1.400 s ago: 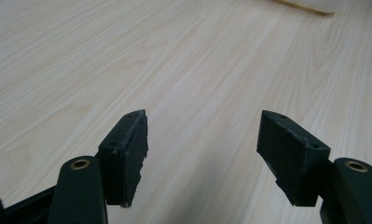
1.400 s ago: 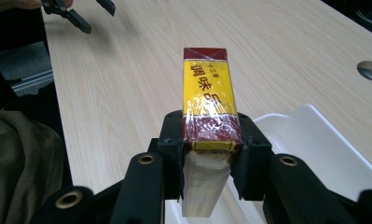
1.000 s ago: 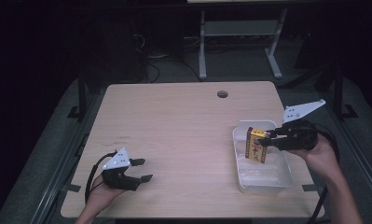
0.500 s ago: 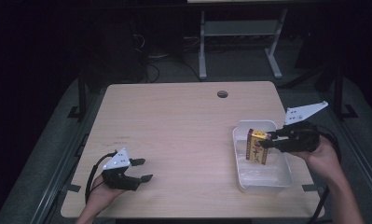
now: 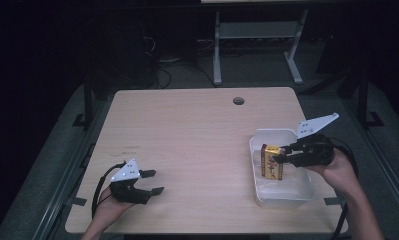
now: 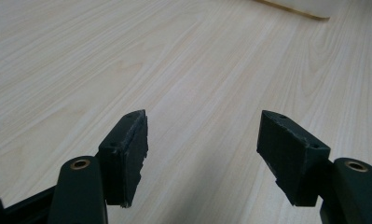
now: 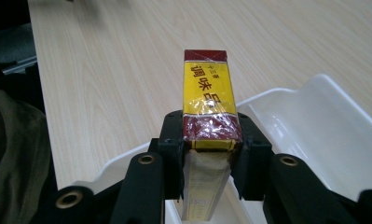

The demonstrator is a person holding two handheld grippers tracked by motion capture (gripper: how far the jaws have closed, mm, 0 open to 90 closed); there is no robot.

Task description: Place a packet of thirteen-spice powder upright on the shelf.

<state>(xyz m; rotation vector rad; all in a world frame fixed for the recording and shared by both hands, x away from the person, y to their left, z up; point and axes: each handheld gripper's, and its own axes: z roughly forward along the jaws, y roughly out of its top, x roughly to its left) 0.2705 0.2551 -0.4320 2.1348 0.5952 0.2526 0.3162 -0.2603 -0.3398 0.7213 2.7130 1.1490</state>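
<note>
Yellow-and-red box [image 7: 207, 100]: clamped between the two black fingers [image 7: 174, 140] of the right gripper [image 5: 283, 156], pads pressing its opposite narrow sides near one end; the rest juts forward past the fingertips. Position: inside the white tray [image 5: 267, 136], at its left wall. Left gripper [image 6: 202, 149]: jaws spread, nothing between, well apart from the tray.

1 overhead, 2 close tongs-mounted views; table [image 5: 197, 135] shared.
</note>
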